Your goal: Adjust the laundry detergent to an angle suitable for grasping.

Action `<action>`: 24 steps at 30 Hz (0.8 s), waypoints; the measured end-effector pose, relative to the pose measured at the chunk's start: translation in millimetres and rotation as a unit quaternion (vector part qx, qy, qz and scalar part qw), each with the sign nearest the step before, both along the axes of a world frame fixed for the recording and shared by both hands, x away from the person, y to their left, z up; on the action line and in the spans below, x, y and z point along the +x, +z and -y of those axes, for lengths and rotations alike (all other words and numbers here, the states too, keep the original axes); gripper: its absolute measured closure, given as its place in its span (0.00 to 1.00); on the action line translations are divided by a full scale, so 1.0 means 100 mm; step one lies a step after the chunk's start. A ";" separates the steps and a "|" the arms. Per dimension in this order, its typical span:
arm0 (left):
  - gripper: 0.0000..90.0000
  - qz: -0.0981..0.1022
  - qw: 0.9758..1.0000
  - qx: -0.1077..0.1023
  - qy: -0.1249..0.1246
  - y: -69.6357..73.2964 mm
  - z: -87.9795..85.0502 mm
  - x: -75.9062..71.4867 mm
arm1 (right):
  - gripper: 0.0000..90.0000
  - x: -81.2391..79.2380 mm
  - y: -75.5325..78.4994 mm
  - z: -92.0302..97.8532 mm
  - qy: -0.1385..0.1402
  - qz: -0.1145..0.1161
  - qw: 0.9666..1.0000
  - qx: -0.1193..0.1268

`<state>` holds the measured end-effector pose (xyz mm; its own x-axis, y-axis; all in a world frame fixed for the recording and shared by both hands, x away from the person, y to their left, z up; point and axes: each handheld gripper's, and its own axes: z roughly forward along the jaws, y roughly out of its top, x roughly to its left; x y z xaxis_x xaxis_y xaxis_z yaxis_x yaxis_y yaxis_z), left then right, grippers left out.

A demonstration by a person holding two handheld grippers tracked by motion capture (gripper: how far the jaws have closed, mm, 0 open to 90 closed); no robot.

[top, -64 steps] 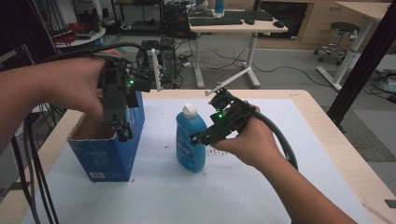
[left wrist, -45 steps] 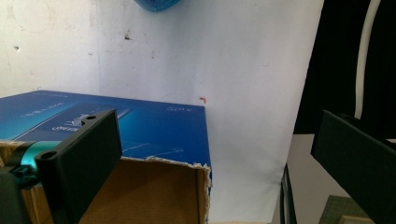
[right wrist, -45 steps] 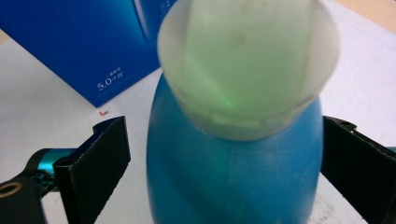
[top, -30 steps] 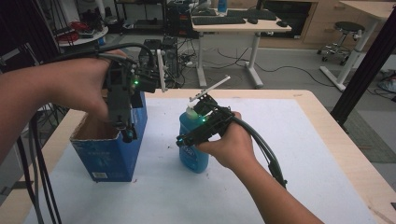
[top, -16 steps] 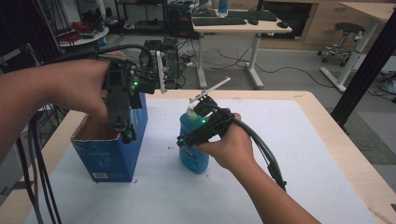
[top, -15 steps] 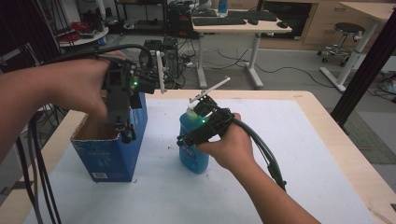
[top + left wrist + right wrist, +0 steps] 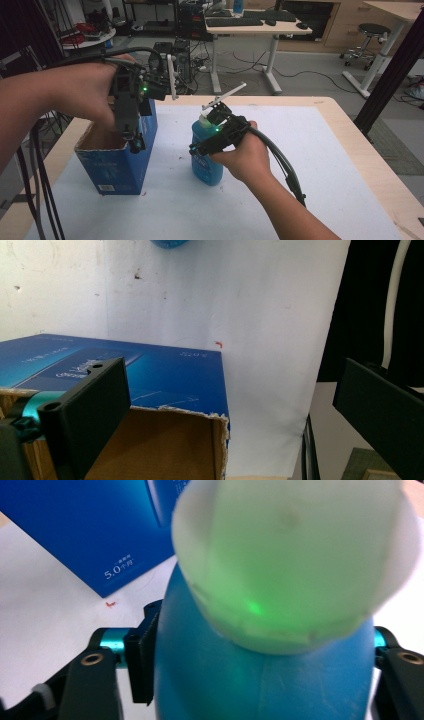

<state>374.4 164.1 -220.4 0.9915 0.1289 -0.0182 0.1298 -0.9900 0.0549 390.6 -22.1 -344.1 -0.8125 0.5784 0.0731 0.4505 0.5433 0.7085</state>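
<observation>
A blue bottle [image 7: 207, 165] with a white cap [image 7: 204, 120] stands upright on the white table cover. My right gripper [image 7: 202, 148] reaches in from the right at the bottle's shoulder. Its jaws have just been closing, and in the right gripper view the pads [image 7: 142, 650] press both sides of the blue bottle [image 7: 260, 680] under the cap [image 7: 290, 555]. To the left stands an open blue cardboard box [image 7: 117, 167]. My left gripper [image 7: 132, 142] points down over its right wall. Its jaws stand wide open in the left gripper view, astride the torn corner of the box [image 7: 150, 375].
The white cover [image 7: 325, 150] lies on a wooden table whose edge [image 7: 380, 165] runs along the right. Cables trail from both grippers. A black post [image 7: 395, 65] rises at the right, with desks and a stool on the floor beyond.
My right gripper moved left from beside the bottle onto its shoulder and has stayed there. The left gripper has kept its place over the box.
</observation>
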 end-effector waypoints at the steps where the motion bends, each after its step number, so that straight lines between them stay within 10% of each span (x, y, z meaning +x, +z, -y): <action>1: 0.02 0.000 1.000 0.001 0.000 0.00 0.00 0.00 | 0.36 0.00 0.00 0.00 -0.001 0.001 1.000 0.001; 24: 0.02 -0.003 1.000 0.003 0.001 -0.03 0.02 0.04 | 0.43 0.01 -0.03 0.00 -0.004 0.015 1.000 -0.004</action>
